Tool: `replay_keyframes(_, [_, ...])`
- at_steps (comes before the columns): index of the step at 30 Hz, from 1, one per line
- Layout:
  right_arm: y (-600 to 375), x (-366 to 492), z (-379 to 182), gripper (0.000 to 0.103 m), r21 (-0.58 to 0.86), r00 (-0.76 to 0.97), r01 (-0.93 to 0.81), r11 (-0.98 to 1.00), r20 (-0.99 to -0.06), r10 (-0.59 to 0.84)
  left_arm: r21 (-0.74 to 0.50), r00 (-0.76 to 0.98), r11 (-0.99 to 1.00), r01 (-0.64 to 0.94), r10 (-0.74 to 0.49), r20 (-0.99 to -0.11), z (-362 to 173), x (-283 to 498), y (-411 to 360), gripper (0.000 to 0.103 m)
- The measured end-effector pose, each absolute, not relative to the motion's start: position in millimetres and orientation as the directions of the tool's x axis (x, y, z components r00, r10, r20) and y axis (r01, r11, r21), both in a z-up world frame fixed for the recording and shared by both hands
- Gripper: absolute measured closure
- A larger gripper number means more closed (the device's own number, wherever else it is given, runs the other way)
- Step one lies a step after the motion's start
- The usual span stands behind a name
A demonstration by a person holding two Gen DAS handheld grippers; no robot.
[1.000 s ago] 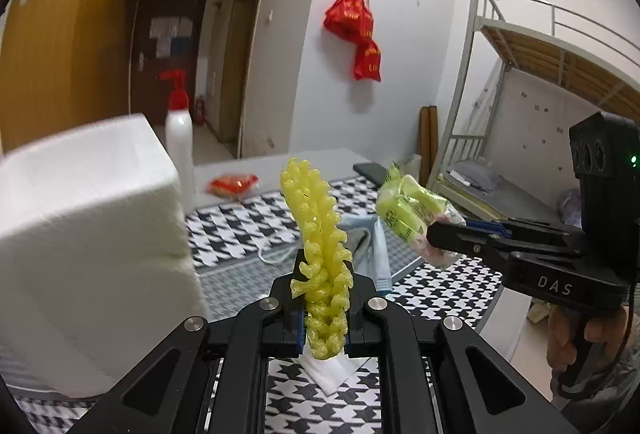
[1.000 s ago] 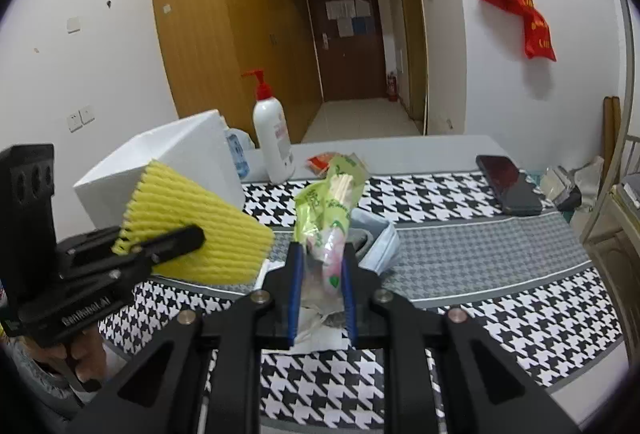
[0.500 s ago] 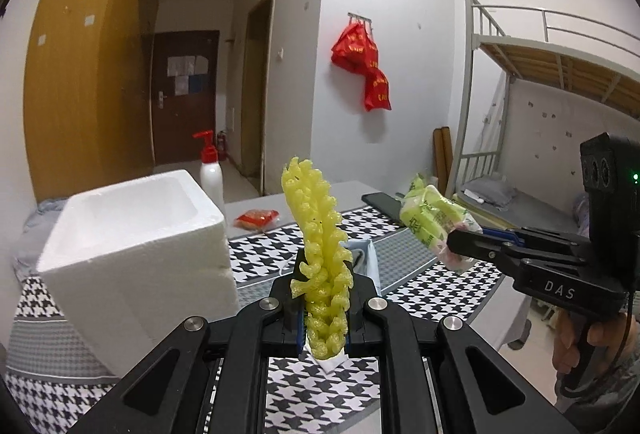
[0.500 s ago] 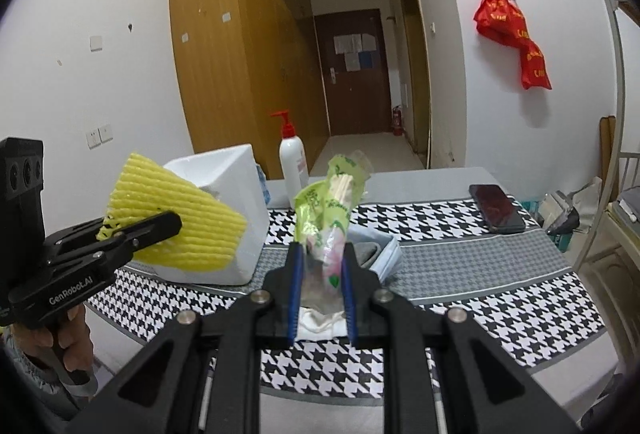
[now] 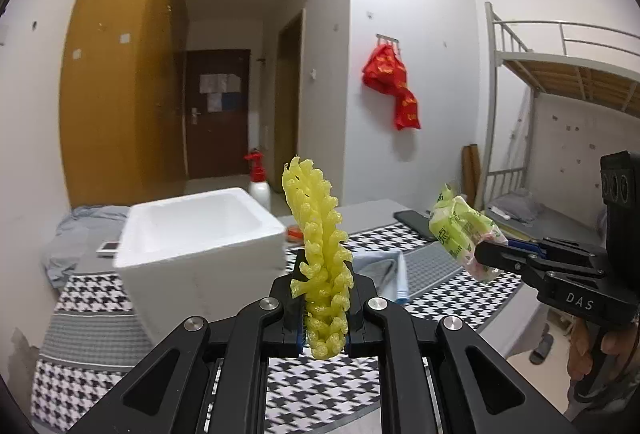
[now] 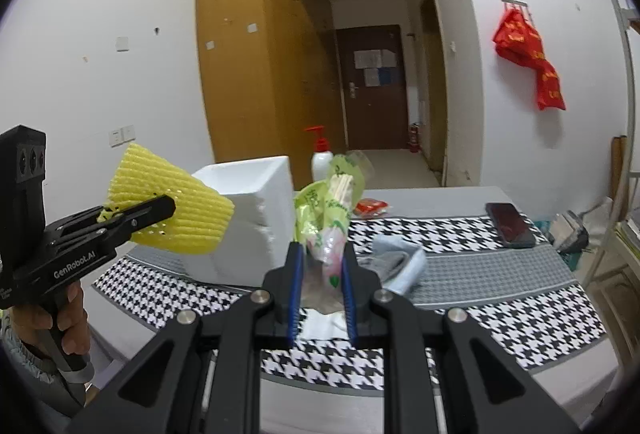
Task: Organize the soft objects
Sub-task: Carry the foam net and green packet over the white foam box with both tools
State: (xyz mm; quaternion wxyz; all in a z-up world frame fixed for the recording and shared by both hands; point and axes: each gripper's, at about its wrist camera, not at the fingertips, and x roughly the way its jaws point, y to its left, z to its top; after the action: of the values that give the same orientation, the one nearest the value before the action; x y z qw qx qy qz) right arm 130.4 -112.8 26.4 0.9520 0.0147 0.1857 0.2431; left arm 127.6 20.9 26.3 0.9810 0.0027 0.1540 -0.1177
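My left gripper (image 5: 324,308) is shut on a yellow foam net sleeve (image 5: 320,250) that stands upright above the table; the same sleeve (image 6: 168,209) and left gripper (image 6: 168,207) show at the left of the right wrist view. My right gripper (image 6: 320,286) is shut on a green plastic packet (image 6: 328,218) with wooden sticks inside; the packet (image 5: 460,234) and right gripper (image 5: 486,256) also appear at the right of the left wrist view. A white foam box (image 5: 200,246) stands open-topped on the table, ahead and to the left of both grippers.
The table wears a houndstooth cloth (image 6: 500,310). On it lie a blue-grey cloth (image 6: 396,262), a dark phone (image 6: 510,226), a red packet (image 6: 370,207) and a red-pump bottle (image 6: 320,157) behind the box. A bunk bed (image 5: 560,113) stands at the right.
Both grippers have drawn back and risen with their loads still held. The foam box now looks smaller and farther off, and its open top shows.
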Motion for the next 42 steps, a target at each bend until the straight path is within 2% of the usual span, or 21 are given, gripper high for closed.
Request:
replay_keyframes(13, [-68.2, 129.9, 23.1, 0.081, 0.107, 0.728, -0.595, 0.797, -0.348, 0.590, -0.011, 0.958, 0.998, 0.065, -0.066, -0.279, 29.0, 95.0, 65.8, 0.090])
replay_keyframes(22, [-45.1, 133.8, 20.9, 0.081, 0.107, 0.678, -0.655, 0.748, -0.354, 0.644, -0.006, 0.955, 1.000, -0.017, 0.015, -0.295, 27.4, 85.6, 85.5, 0.090])
replay_keyframes(42, [-13.9, 147.5, 28.3, 0.081, 0.085, 0.635, -0.707, 0.703, -0.362, 0.682, -0.007, 0.950, 0.997, -0.078, 0.072, -0.304, 33.7, 88.0, 106.0, 0.090])
